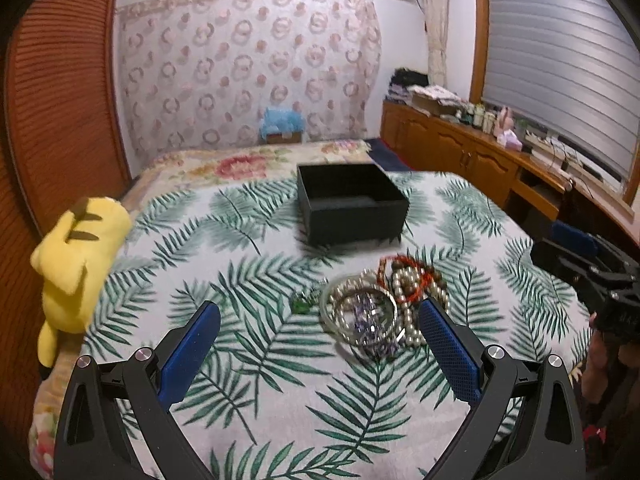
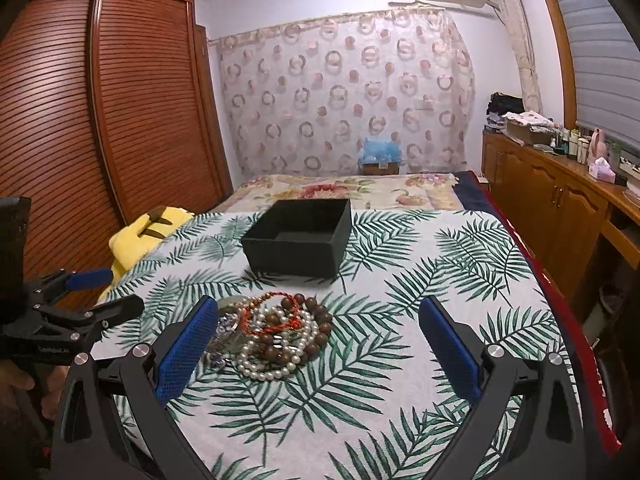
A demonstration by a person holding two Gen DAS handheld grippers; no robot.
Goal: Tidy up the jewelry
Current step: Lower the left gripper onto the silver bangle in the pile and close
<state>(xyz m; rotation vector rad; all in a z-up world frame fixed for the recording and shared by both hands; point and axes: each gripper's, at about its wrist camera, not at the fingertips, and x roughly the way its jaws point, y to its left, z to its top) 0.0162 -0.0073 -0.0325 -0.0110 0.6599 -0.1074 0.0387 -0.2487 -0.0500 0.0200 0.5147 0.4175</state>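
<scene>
1. While both tools are hovering over the palm-leaf printed bedspread (image 2: 420, 280), the tangled heap of pearl strands, brown wooden beads, red cord and silver bangles (image 2: 276, 336) is lying in one pile, just short of the open black square box (image 2: 298, 236).
2. The left gripper (image 1: 320, 344) is spreading its blue-padded fingers (image 1: 192, 352) wide and carrying nothing; the pile is sitting at about one o'clock from it, brushing up against the inner face of its right-side finger.
3. The right gripper (image 2: 316, 344) is also gaping wide, empty; from here the heap is lying at eleven o'clock, hard by its left-side finger.
4. The pile is sprawling with no clear long axis, roughly round.
5. Judging nearness, neither side is clearly winning; both are sitting close, flanking the heap.
6. The box is waiting at twelve o'clock beyond the jewelry, apparently empty.
</scene>
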